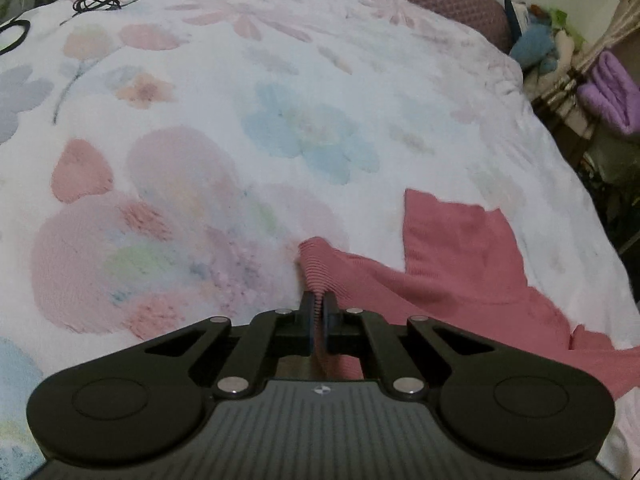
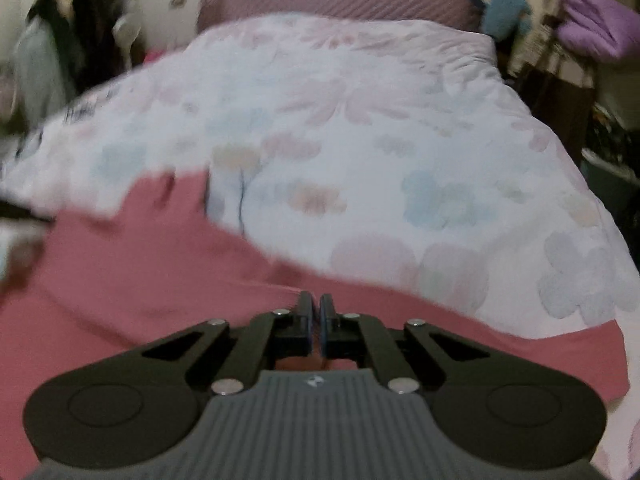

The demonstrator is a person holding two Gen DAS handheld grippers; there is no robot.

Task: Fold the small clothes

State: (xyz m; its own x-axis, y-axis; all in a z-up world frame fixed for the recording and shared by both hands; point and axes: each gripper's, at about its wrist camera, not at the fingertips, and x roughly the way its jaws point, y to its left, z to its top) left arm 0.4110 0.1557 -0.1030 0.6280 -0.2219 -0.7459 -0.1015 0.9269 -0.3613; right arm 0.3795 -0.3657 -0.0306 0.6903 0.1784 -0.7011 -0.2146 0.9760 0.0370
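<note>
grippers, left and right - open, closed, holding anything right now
Left gripper: closed on a ribbed edge of the pink garment.
Right gripper: closed; pink fabric lies at its tips, but the blur hides whether it is pinched.

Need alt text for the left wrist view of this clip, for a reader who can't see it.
The left hand-held gripper is shut on a ribbed edge of a pink garment that lies on a floral bedspread. Black cables lie at the far left of the bed, and a purple folded blanket sits beyond its right side.
</note>
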